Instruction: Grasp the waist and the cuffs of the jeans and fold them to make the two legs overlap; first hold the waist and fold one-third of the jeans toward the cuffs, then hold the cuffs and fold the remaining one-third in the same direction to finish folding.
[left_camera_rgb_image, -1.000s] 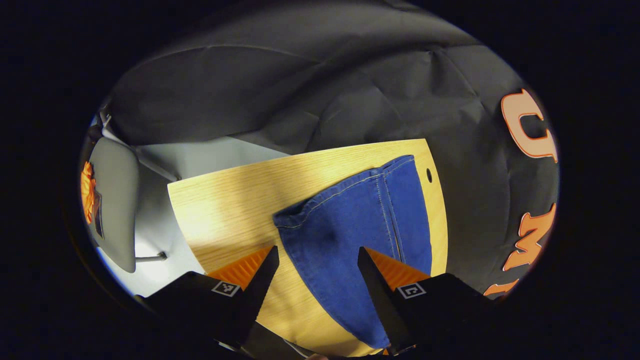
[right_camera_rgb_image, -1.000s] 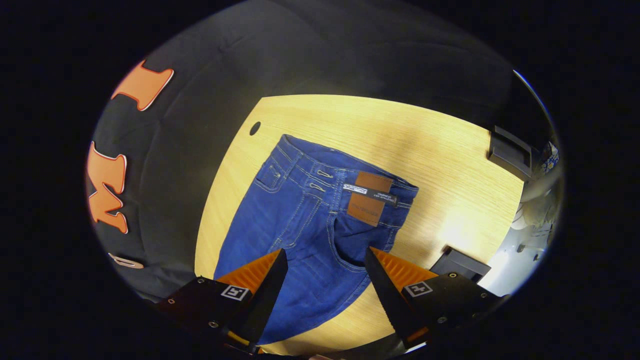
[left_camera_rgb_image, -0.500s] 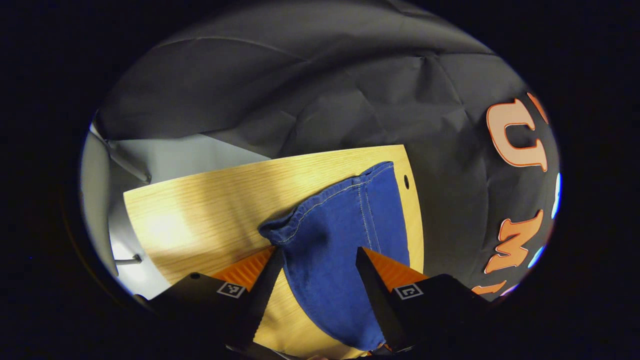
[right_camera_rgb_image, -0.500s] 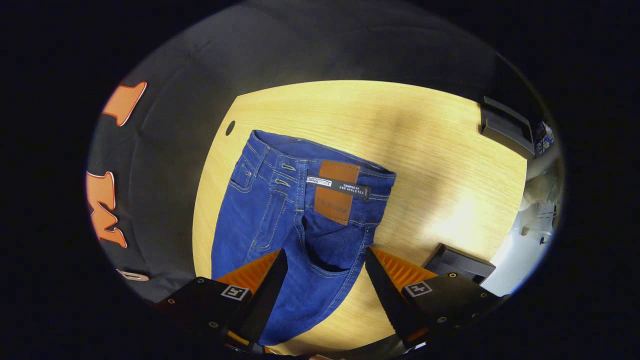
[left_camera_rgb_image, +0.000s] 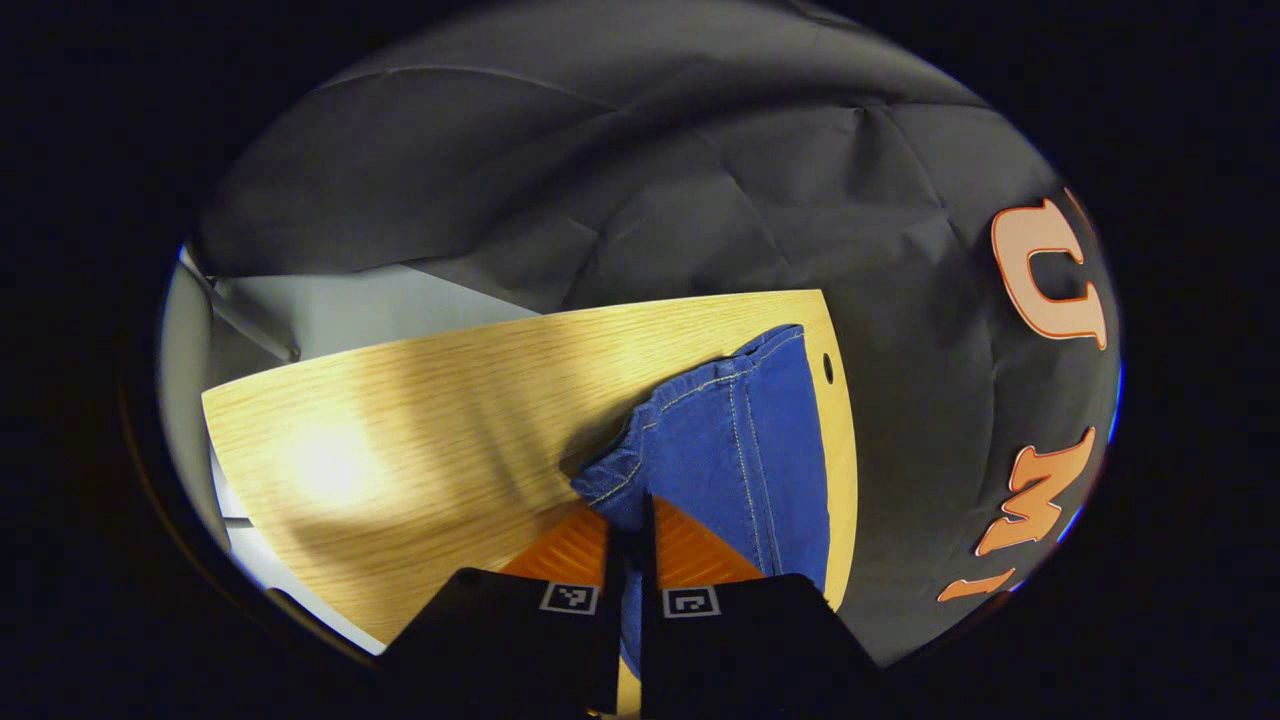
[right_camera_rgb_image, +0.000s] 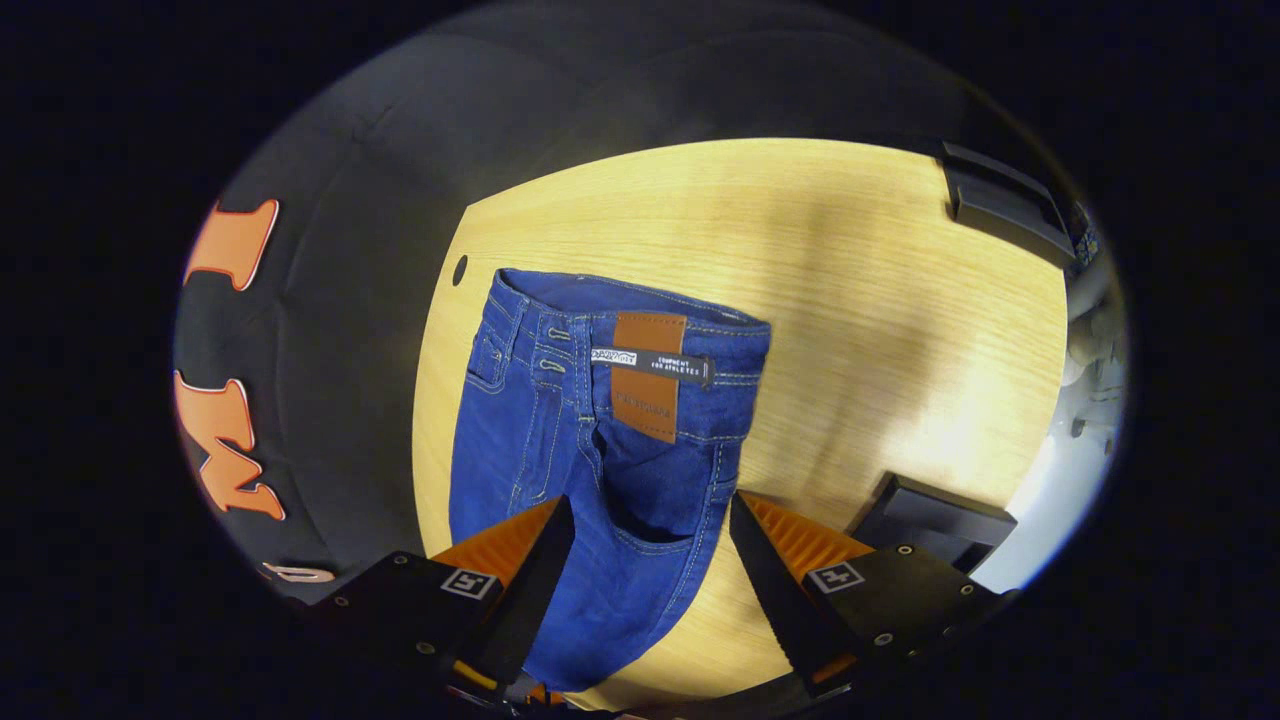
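Note:
Blue jeans lie on a light wooden table. In the left gripper view the cuff end (left_camera_rgb_image: 730, 440) reaches toward the table's far corner, and my left gripper (left_camera_rgb_image: 630, 520) is shut on the near edge of the cuffs, with the denim bunched up around its fingers. In the right gripper view the waist (right_camera_rgb_image: 620, 345) with a brown leather patch (right_camera_rgb_image: 648, 375) lies flat ahead. My right gripper (right_camera_rgb_image: 645, 520) hangs open above the seat of the jeans, one finger to each side of it.
A small round hole (left_camera_rgb_image: 828, 368) pierces the table (left_camera_rgb_image: 420, 420) beside the cuffs. Dark boxes sit at the table's right edge (right_camera_rgb_image: 935, 510) and far corner (right_camera_rgb_image: 1005, 200). Black cloth wall stands behind the table.
My left gripper has gone from open to shut on the cuffs, and the denim there has bunched up. The right gripper has crept closer to the waist and stays open.

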